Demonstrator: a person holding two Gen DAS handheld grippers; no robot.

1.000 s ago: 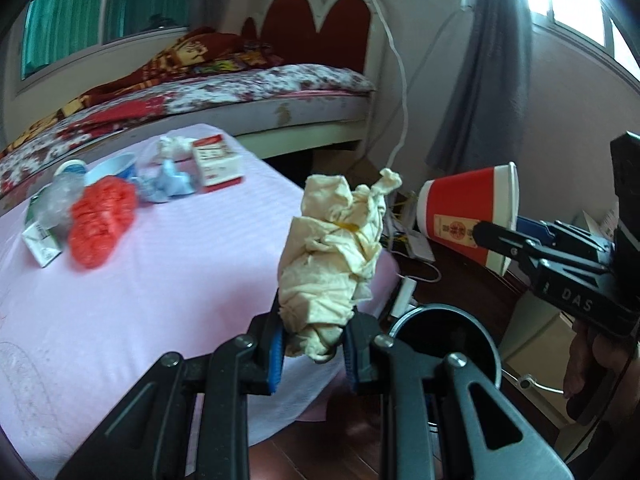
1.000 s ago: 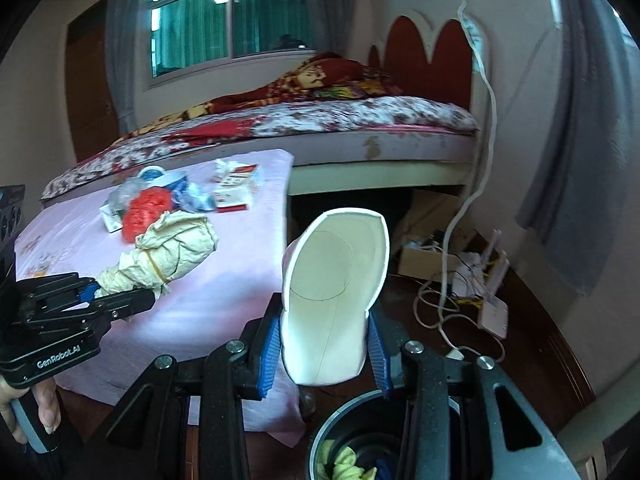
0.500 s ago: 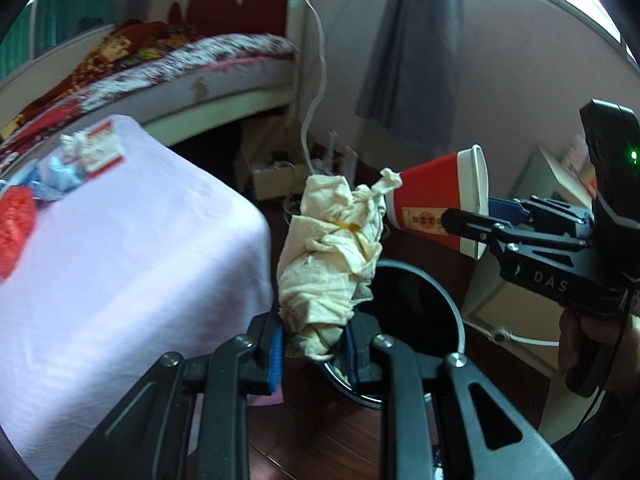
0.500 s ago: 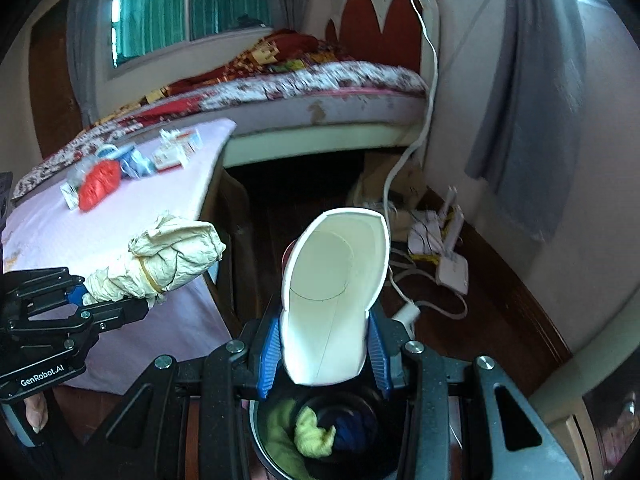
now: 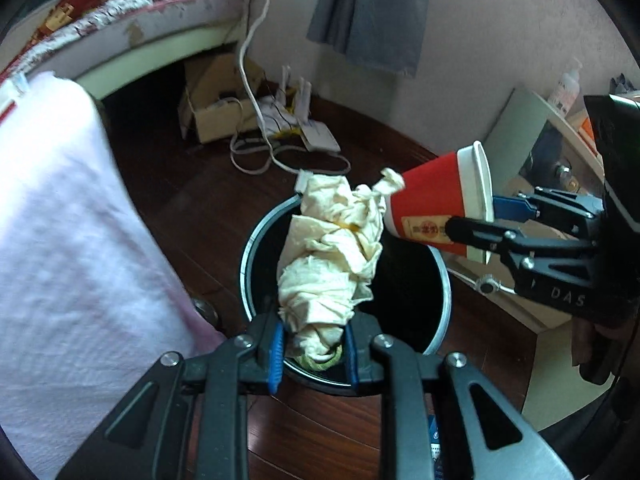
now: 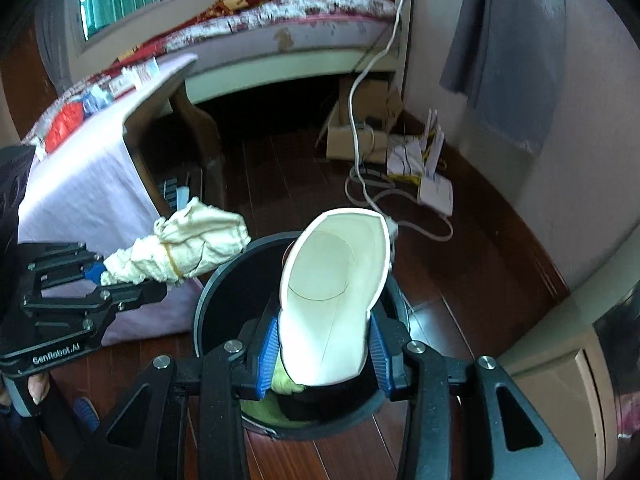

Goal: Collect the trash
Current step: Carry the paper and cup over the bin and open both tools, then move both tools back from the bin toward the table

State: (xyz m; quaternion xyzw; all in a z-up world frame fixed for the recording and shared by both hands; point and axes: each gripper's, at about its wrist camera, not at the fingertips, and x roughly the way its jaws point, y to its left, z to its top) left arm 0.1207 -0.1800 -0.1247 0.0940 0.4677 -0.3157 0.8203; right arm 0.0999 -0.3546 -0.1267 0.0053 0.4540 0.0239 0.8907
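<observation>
My left gripper (image 5: 314, 350) is shut on a crumpled cream paper wad (image 5: 332, 256) bound with a yellow band and holds it above the round black trash bin (image 5: 248, 252). The wad also shows in the right wrist view (image 6: 188, 248), at the bin's left rim. My right gripper (image 6: 324, 350) is shut on a squashed red paper cup with a white inside (image 6: 336, 300), held over the bin (image 6: 204, 308). The cup shows red in the left wrist view (image 5: 436, 208). Green and dark trash lies in the bin.
A pink-covered table (image 6: 88, 168) with red, blue and white trash (image 6: 64, 132) stands left of the bin. A bed (image 6: 280, 40) is behind. A cardboard box (image 6: 360, 132), cables and a white router (image 6: 436, 196) lie on the dark wood floor. A pale cabinet (image 5: 532, 136) stands at the right.
Both grippers have swung away from the table and tilted down, so the wad and the cup are now over the open bin. Both grips are unchanged.
</observation>
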